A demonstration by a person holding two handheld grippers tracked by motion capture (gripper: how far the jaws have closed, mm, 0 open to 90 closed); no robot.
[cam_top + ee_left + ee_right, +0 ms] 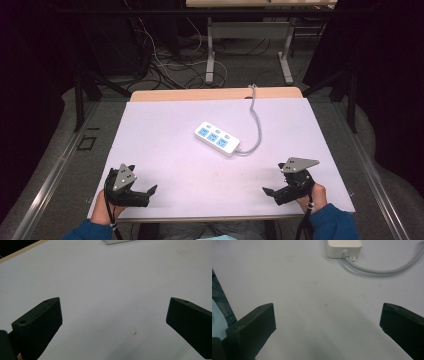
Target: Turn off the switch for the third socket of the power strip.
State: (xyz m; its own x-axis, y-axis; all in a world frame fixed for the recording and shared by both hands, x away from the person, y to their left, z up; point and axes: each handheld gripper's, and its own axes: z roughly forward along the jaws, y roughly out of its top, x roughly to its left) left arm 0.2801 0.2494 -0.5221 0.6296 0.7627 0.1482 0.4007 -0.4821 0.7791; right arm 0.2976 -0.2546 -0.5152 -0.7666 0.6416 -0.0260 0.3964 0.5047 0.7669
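A: Power strip (217, 138) sits mid-bench, well apart from both claws; left claw (142, 192) and right claw (272, 192) gape wide, empty.

B: Looks light, stiff, slick plastic; I'd pinch its narrow sides; cord (257, 125) is floppy.

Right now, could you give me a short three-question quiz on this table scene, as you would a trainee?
1. True or false: the left gripper holds the power strip.
2. How many blue socket panels does the power strip have?
3. Where does the grey cable run: A) to the table's far edge, B) to the right gripper?

Key: 1. False; its fingers are spread, empty. 2. Three. 3. A.
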